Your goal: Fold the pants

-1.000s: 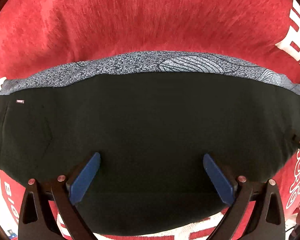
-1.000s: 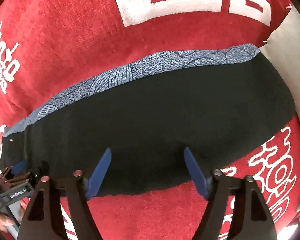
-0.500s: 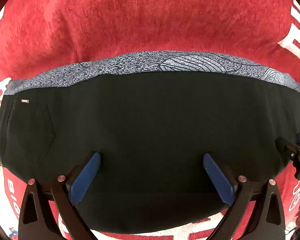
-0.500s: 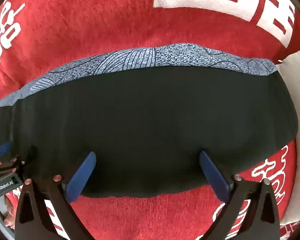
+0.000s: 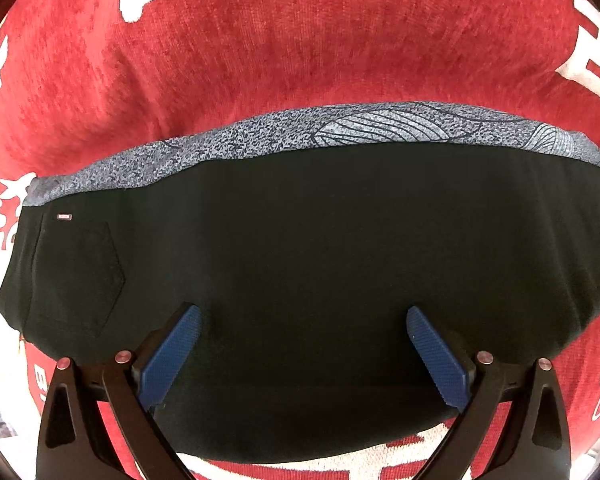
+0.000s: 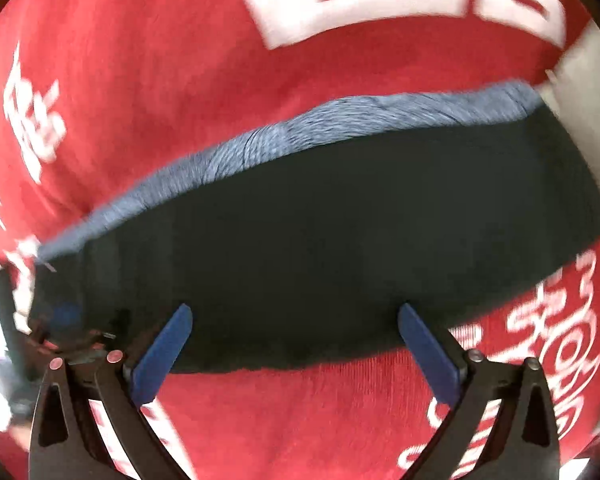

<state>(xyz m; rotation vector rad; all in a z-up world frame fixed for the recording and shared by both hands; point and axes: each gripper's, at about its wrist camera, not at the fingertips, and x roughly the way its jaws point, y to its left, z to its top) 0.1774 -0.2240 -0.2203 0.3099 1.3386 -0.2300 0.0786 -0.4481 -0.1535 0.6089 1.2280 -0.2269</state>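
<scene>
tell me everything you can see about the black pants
The black pants lie flat as a long folded band on a red blanket with white lettering. The cloth looks like a plain matte knit, smooth and almost free of wrinkles. A blue-grey patterned strip shows along the far edge. Near one end sit a stitched pocket and a small tag. Both grippers stand open above the pants, nothing gripped.

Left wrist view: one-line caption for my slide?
Left gripper, fingers open, above folded black pants on a red cloth.
</scene>
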